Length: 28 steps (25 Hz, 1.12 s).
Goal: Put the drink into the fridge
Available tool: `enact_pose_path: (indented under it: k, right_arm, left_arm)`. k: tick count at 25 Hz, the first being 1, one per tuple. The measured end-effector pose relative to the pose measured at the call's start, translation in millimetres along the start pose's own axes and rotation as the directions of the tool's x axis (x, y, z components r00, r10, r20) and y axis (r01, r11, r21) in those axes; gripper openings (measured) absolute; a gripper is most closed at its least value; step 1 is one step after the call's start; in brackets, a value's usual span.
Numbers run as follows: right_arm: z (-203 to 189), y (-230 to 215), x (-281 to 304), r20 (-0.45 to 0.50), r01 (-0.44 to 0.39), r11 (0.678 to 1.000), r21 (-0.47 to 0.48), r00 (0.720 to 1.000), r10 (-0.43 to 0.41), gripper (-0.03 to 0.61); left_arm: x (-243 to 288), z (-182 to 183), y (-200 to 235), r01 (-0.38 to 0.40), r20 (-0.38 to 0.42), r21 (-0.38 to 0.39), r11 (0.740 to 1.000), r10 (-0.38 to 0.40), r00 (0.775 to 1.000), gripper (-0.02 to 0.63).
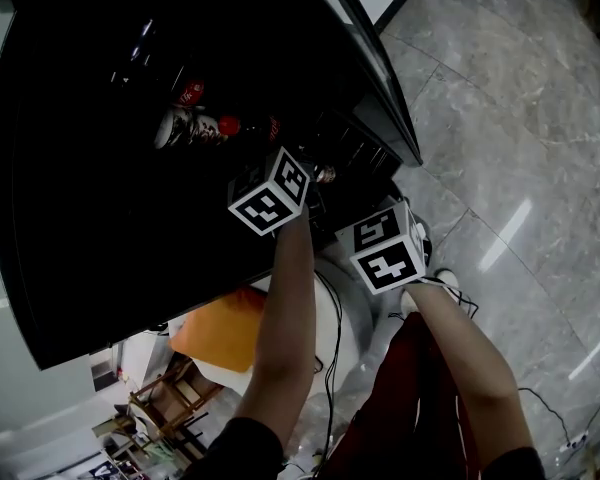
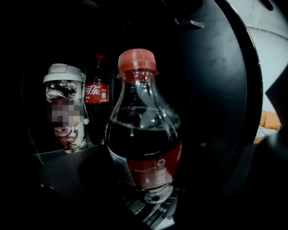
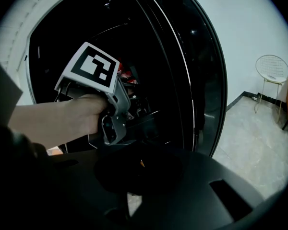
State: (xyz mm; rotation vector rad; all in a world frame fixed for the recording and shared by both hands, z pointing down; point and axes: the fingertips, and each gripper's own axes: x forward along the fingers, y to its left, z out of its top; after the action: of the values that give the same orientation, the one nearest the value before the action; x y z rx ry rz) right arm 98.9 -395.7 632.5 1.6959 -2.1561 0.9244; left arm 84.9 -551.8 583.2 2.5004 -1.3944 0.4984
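A cola bottle (image 2: 143,143) with a red cap and red label stands upright close in front of the left gripper view, and my left gripper (image 2: 149,198) is shut on its lower body. In the head view the left gripper (image 1: 280,150) reaches into the dark open fridge (image 1: 90,218), and the bottle's red cap (image 1: 228,125) shows just ahead of it. My right gripper (image 1: 356,224) hangs just right of and below the left one, near the door's lower edge. Its dark jaws (image 3: 134,176) look closed together, with nothing seen in them.
On the fridge shelf behind the held bottle stand a patterned cup (image 2: 66,109) with a white lid and a second cola bottle (image 2: 97,104). The black fridge door (image 3: 192,80) stands open on the right. Grey marble floor (image 1: 520,118) lies beyond; a wire chair (image 3: 271,80) stands far right.
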Motion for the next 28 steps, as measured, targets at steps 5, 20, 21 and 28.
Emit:
enact_pose_path:
  k: [5, 20, 21, 28]
  right_arm:
    - [2.1, -1.3, 4.1, 0.002, 0.0, 1.0, 0.007, 1.0, 0.0, 0.017]
    - [-9.0, -4.2, 12.2, -0.027, 0.011, 1.0, 0.016, 1.0, -0.01, 0.017]
    - [-9.3, -4.2, 11.8, -0.026, 0.013, 1.0, 0.013, 1.0, -0.013, 0.017]
    - [-12.4, -2.4, 6.5, -0.018, 0.011, 1.0, 0.027, 1.0, -0.01, 0.017]
  left_arm:
    - [11.2, 5.5, 4.0, -0.026, 0.012, 0.013, 1.0, 0.026, 1.0, 0.321]
    - [24.3, 13.1, 19.4, -0.088, 0.057, 0.037, 0.995, 0.086, 0.995, 0.321]
    - [24.2, 13.3, 19.0, -0.09, 0.059, 0.043, 0.995, 0.087, 0.994, 0.321]
    - [24.8, 10.1, 17.7, -0.092, 0.049, 0.037, 0.995, 0.091, 0.995, 0.322]
